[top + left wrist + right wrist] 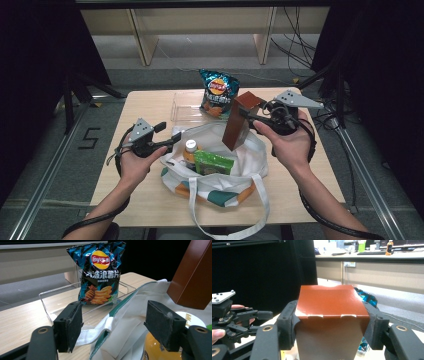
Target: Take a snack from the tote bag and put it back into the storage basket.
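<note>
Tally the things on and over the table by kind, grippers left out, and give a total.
Brown box, held over the bag: 1
Chip bag: 1
Clear tray: 1
Tote bag: 1
Bottle in the tote: 1
Green packet in the tote: 1
Total: 6
</note>
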`<move>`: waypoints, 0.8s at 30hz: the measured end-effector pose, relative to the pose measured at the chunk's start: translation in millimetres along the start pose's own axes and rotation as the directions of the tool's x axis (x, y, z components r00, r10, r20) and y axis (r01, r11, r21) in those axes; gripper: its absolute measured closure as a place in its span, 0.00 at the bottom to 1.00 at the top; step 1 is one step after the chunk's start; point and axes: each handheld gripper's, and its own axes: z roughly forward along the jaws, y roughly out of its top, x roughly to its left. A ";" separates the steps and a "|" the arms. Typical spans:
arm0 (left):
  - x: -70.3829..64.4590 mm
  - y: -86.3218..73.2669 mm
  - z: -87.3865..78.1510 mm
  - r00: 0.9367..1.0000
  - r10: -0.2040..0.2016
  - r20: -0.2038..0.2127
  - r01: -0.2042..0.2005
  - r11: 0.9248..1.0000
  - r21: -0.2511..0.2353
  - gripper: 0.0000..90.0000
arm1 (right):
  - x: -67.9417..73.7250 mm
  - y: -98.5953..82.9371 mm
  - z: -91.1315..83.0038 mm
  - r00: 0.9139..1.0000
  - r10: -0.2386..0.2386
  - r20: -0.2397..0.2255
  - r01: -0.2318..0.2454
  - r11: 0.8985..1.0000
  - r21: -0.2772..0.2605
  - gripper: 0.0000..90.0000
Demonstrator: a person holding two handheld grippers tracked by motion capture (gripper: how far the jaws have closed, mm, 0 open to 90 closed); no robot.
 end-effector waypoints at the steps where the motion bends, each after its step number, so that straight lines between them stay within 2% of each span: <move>1: 0.2 0.1 0.0 1.000 0.000 0.000 0.000 1.000 -0.001 0.32 | 0.1 0.3 0.3 1.000 0.015 -0.003 -0.015 1.000 0.004 0.44; 5: 0.5 0.1 0.1 1.000 0.001 -0.002 -0.001 1.000 0.000 0.32 | -0.4 3.4 0.2 1.000 0.030 0.003 -0.030 1.000 -0.002 0.44; 6: 0.4 0.1 0.1 1.000 0.001 -0.002 -0.001 1.000 0.001 0.32 | -2.1 4.6 0.5 1.000 0.011 0.002 -0.011 1.000 -0.006 0.44; 9: 0.0 0.1 0.3 1.000 -0.002 -0.003 0.002 1.000 0.003 0.32 | -1.9 8.8 0.0 1.000 0.010 0.004 -0.010 1.000 -0.013 0.44; 10: 0.0 0.1 0.3 1.000 -0.002 -0.003 0.002 1.000 0.003 0.32 | -1.3 10.0 0.0 1.000 0.024 0.008 -0.024 1.000 -0.013 0.44; 11: 0.1 0.2 0.2 1.000 -0.001 -0.003 0.001 1.000 0.002 0.32 | -2.6 11.1 0.6 1.000 0.011 0.007 -0.011 1.000 -0.023 0.44; 12: 0.1 0.3 0.1 1.000 0.001 -0.002 -0.001 1.000 0.001 0.32 | -2.4 12.0 0.5 1.000 0.024 0.008 -0.024 0.999 -0.021 0.44; 14: 0.2 0.6 0.1 1.000 0.003 -0.002 -0.003 1.000 -0.001 0.32 | -4.0 13.9 1.1 1.000 0.008 0.014 -0.008 1.000 -0.021 0.44; 15: 0.4 0.7 0.0 1.000 0.005 -0.002 -0.005 1.000 -0.001 0.32 | -3.1 14.7 0.9 0.999 0.028 0.016 -0.028 0.999 -0.020 0.44; 19: 0.3 0.7 0.1 1.000 0.003 -0.002 -0.003 1.000 -0.001 0.32 | -5.4 16.7 3.7 1.000 0.014 0.012 -0.014 1.000 -0.028 0.44; 24: 0.4 0.5 0.3 1.000 0.001 -0.003 -0.001 1.000 0.000 0.32 | -5.0 20.1 4.5 0.999 0.028 0.020 -0.027 0.999 -0.027 0.44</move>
